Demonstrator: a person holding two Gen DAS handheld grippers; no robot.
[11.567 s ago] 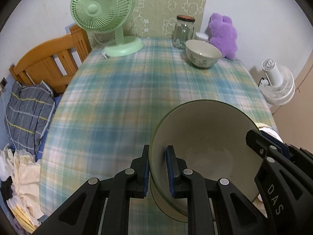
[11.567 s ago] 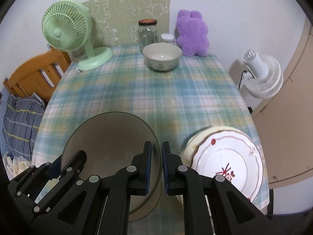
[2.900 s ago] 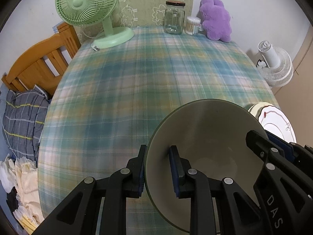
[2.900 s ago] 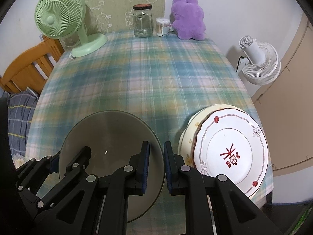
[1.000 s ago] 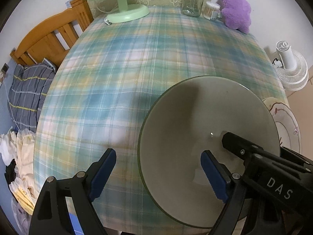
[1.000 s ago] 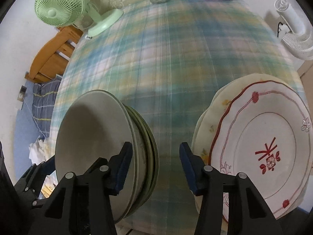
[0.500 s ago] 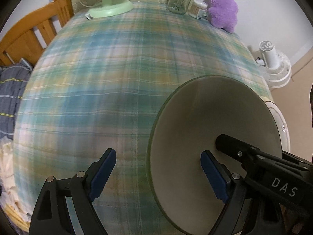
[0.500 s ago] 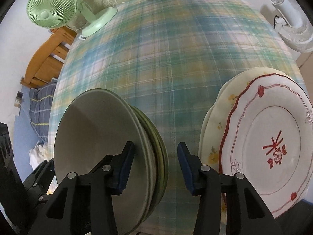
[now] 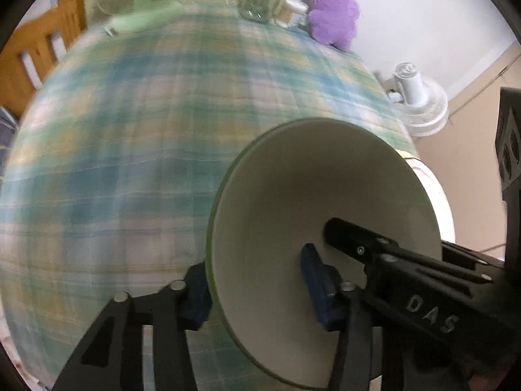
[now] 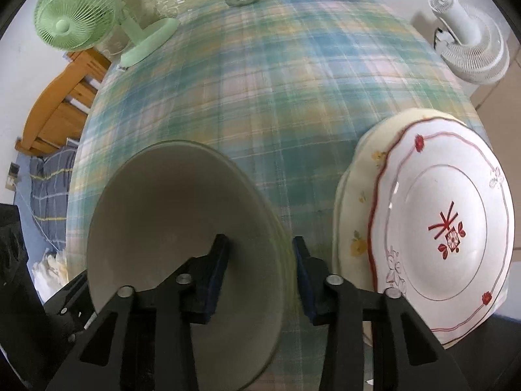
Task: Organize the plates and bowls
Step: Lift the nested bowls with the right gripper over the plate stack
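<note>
In the left wrist view, the left hand-held gripper (image 9: 255, 288) straddles the near rim of the bowl (image 9: 312, 195). Its jaws are closing, one pad outside and one inside, not pressing yet. Only here can you read "DAS" on the right hand-held gripper (image 9: 429, 314). The bowl sits near the front edge of the checked worktop (image 9: 130, 137), with lots of bare cloth behind.

In the right wrist view, the right hand-held gripper (image 10: 260, 272) is closing over the bowl's other rim. Only here do the plates (image 10: 443, 228) show well, stacked just beside the bowl.
</note>
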